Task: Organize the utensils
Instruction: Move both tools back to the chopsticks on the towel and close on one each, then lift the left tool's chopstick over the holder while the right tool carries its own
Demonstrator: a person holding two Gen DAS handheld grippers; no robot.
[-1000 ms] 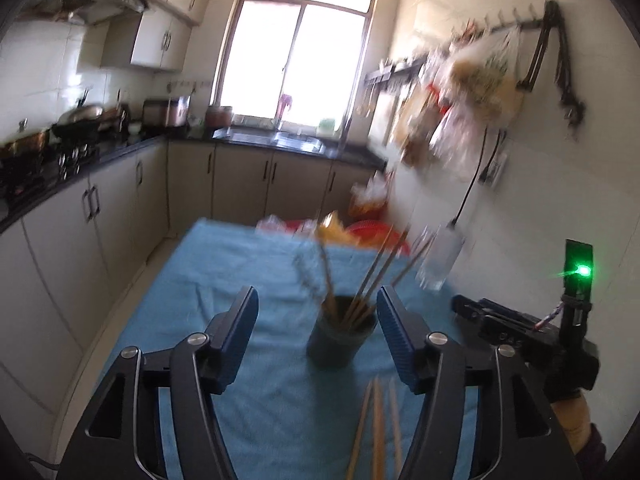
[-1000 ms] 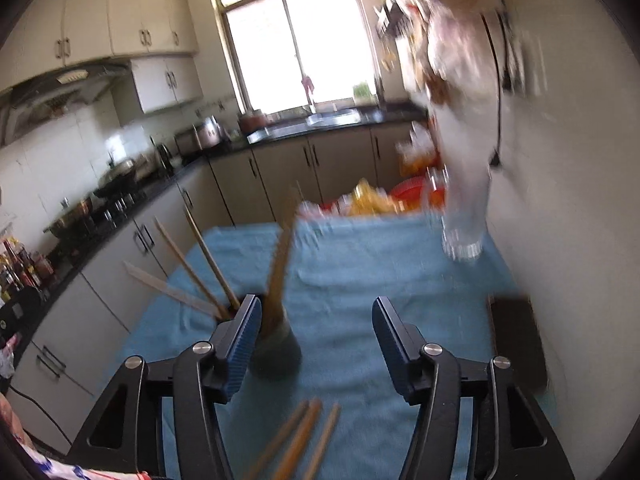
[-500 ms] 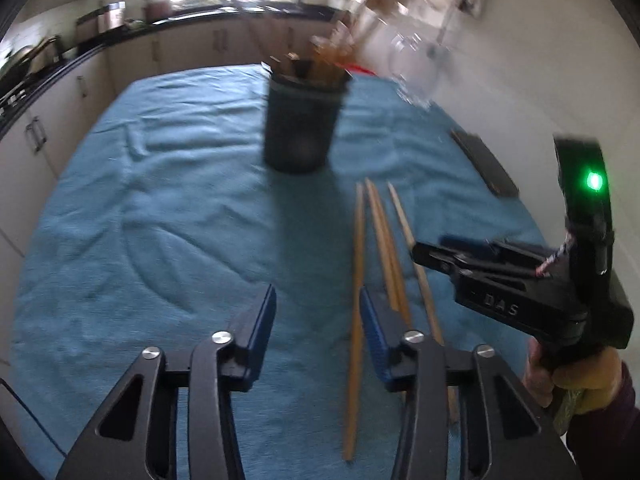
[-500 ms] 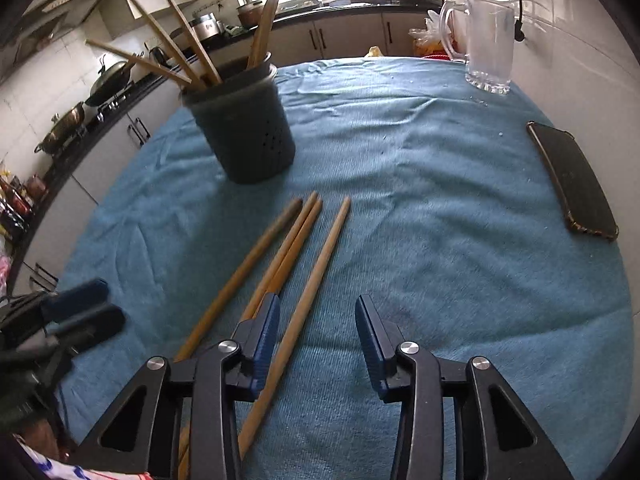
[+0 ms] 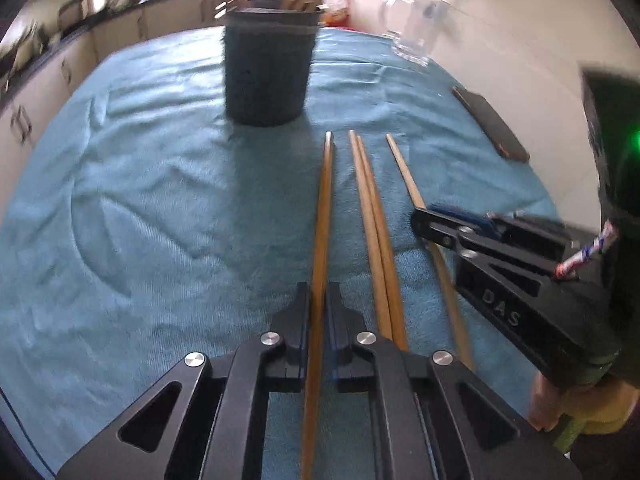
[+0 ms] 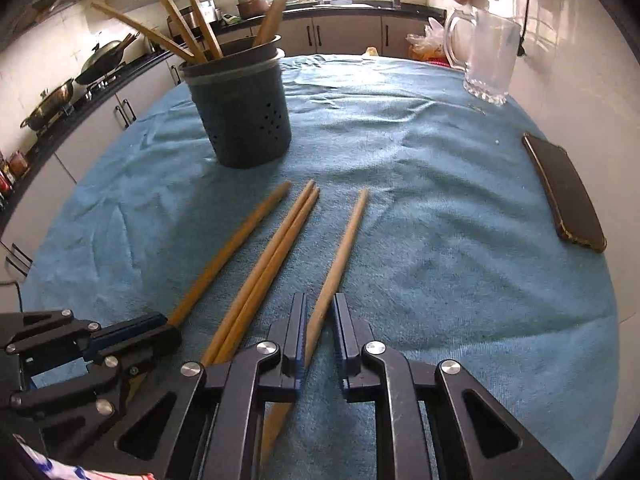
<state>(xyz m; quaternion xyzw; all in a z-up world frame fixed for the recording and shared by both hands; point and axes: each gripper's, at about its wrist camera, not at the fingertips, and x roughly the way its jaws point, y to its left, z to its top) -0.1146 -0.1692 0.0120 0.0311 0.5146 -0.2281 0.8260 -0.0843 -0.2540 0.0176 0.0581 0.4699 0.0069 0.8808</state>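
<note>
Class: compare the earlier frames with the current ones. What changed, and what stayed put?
Both claws dropped to the table and closed: left claw on the leftmost chopstick, right claw on the rightmost chopstick. Middle pair, utensil holder, phone unmoved.

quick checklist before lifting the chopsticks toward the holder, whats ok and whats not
1. Left gripper jaws shut on the leftmost chopstick: ok.
2. Right gripper jaws shut on the rightmost chopstick: ok.
3. Middle pair of chopsticks lies apart from both held ones: ok.
4. Holder upright on the blue cloth: ok.
5. Room left in the holder: cannot tell.
6. Phone and glass jug lie off to the side: ok.
</note>
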